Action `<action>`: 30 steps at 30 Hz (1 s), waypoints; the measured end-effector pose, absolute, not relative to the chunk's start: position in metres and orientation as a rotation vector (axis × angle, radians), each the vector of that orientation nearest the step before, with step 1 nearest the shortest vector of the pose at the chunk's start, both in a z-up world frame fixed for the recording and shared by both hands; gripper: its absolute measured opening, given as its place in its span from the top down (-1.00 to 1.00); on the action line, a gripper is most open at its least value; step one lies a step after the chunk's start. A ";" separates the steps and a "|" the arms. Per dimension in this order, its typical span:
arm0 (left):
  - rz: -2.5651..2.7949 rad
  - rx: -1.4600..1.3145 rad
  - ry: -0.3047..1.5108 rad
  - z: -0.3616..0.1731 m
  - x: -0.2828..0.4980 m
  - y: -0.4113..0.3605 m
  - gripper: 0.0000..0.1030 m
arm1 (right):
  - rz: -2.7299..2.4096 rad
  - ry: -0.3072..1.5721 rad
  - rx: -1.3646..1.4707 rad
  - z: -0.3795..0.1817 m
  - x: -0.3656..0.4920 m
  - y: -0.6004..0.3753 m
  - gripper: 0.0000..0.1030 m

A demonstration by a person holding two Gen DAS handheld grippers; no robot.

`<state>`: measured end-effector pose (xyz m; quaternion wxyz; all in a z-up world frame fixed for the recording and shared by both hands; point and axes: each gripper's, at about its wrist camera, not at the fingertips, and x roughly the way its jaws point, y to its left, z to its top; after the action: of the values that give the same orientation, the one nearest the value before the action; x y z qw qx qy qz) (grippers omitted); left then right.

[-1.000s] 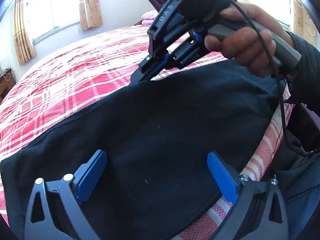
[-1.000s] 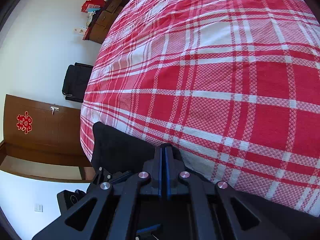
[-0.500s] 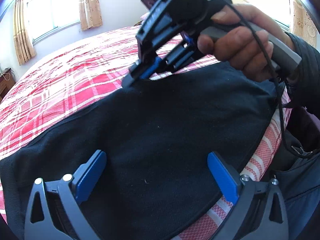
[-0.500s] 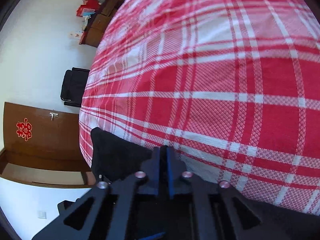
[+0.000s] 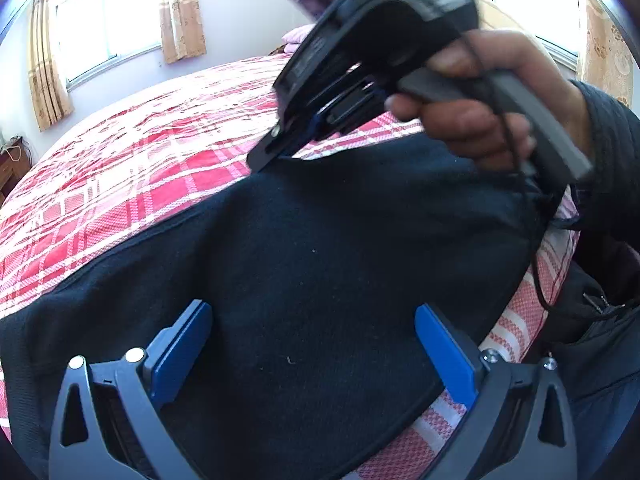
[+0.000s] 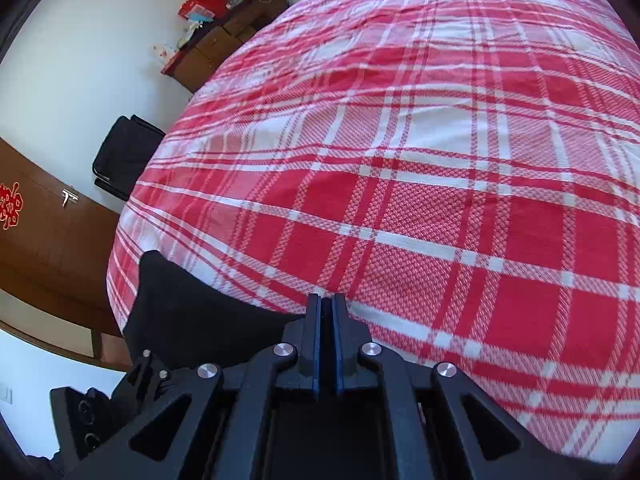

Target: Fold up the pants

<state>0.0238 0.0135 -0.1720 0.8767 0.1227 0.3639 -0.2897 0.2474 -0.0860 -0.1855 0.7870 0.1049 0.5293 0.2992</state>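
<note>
Black pants [image 5: 320, 264] lie flat on the bed [image 5: 132, 168], over the red plaid cover near its edge. Left hand-held gripper [image 5: 312, 356]: jaws spread wide, hovering over the near part of the pants, pinching nothing. Right hand-held gripper [image 5: 276, 148] sits at the far edge of the pants, tips at the fabric; its jaws have just been opening, now a narrow slit. Whether cloth is in that slit: cannot tell, tips blurred. Pants' left end cut off by the frame.
</note>
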 end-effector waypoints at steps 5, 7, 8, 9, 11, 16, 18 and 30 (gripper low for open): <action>-0.601 0.191 0.765 -0.162 0.027 0.017 -1.00 | 0.606 1.021 0.188 -0.148 0.210 -0.126 0.14; -0.610 0.147 0.765 -0.156 0.030 0.022 -1.00 | 0.578 1.015 0.168 -0.143 0.193 -0.143 0.14; -0.615 0.136 0.766 -0.155 0.030 0.022 -1.00 | 0.559 1.010 0.146 -0.143 0.185 -0.150 0.14; -0.621 0.132 0.772 -0.155 0.030 0.021 -1.00 | 0.542 1.000 0.117 -0.143 0.177 -0.155 0.14; -0.612 0.154 0.789 -0.160 0.031 0.017 -1.00 | 0.524 0.988 0.072 -0.149 0.163 -0.165 0.14; -0.558 0.285 0.771 -0.170 0.025 0.001 -1.00 | 0.375 1.008 0.006 -0.183 0.163 -0.191 0.14; -0.553 0.269 0.783 -0.167 0.028 0.002 -1.00 | 0.402 0.997 0.086 -0.178 0.161 -0.205 0.14; -0.571 0.229 0.738 -0.134 0.045 -0.036 -1.00 | 0.114 0.816 0.294 -0.113 0.061 -0.372 0.14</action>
<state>0.0453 -0.0359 -0.1341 0.8869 0.1102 0.3549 -0.2746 0.0610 -0.3718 -0.1129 0.9059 0.1424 0.3951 0.0551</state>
